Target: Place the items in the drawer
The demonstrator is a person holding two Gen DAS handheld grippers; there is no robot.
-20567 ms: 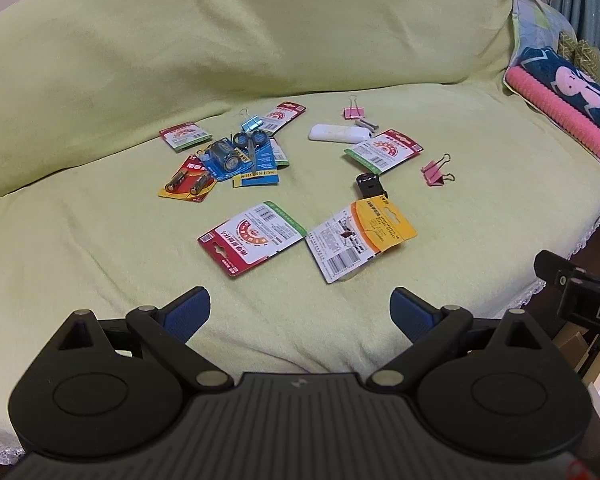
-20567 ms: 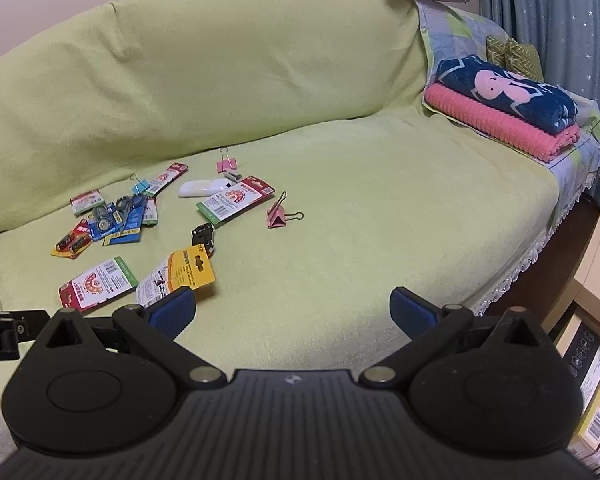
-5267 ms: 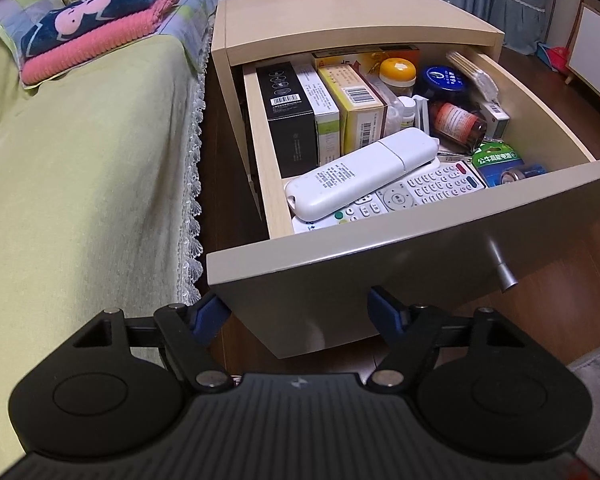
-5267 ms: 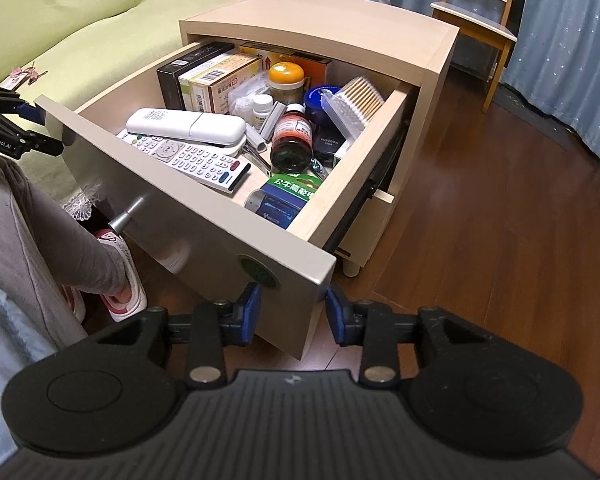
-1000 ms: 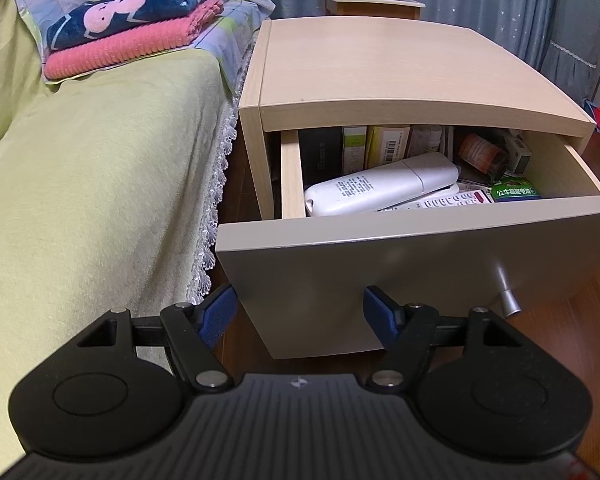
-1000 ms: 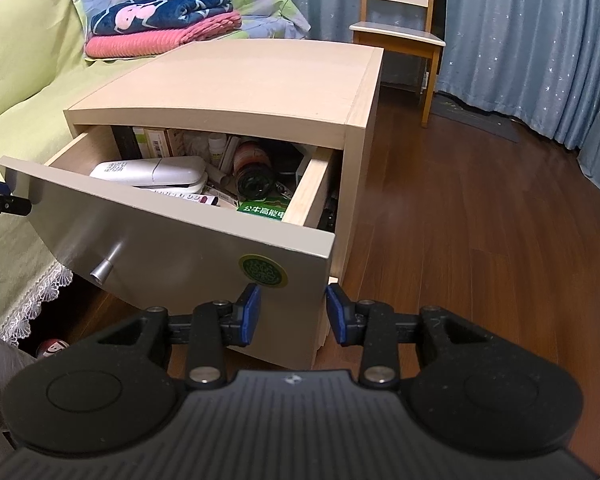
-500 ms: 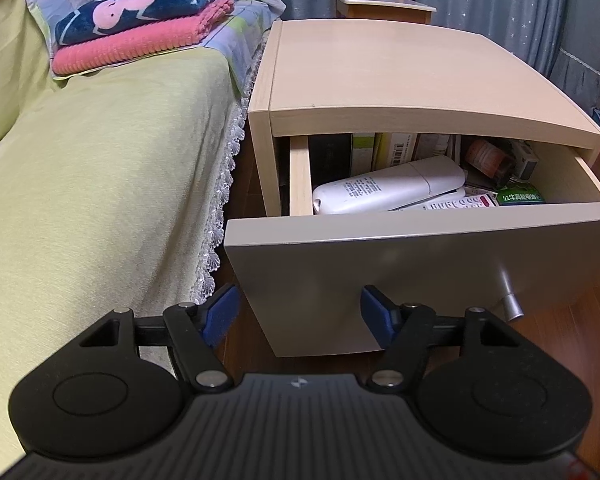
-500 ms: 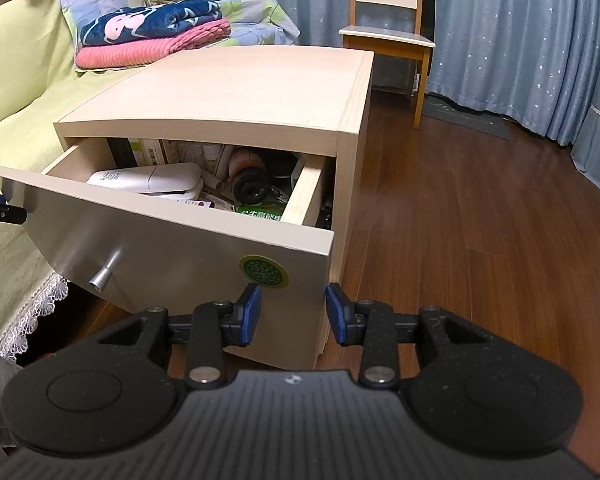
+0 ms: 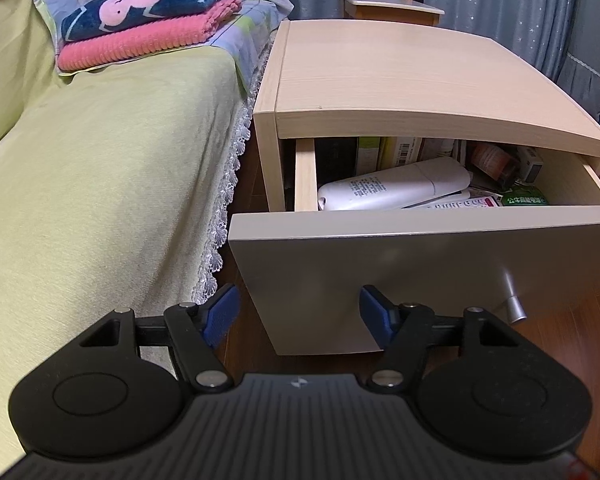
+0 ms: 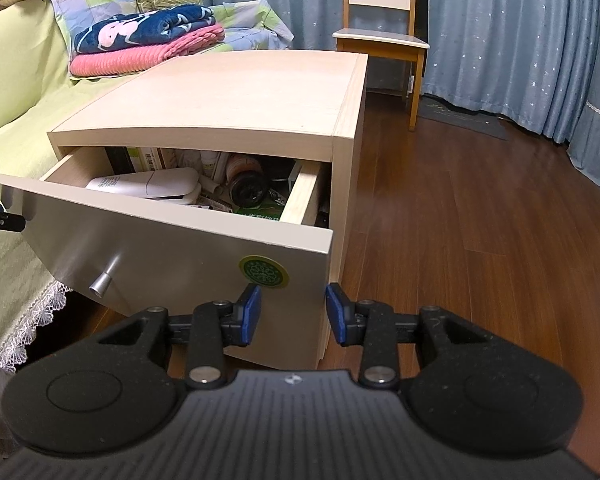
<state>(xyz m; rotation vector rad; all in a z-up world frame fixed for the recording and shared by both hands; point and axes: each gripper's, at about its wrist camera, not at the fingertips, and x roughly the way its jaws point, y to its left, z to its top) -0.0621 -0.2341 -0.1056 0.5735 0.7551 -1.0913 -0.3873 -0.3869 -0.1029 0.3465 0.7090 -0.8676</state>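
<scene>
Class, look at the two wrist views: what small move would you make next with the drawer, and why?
Probably push the drawer front further in with both tools. The drawer is part open, its white remote showing. The left tool and right tool sit open and empty, low at the front panel.

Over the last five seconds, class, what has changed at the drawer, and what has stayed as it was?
The drawer has slid most of the way back into the cabinet; only its front part is open now. The left tongs and the right tongs stay at the drawer front, both open and empty. The white remote still lies on top of the other contents.
</scene>
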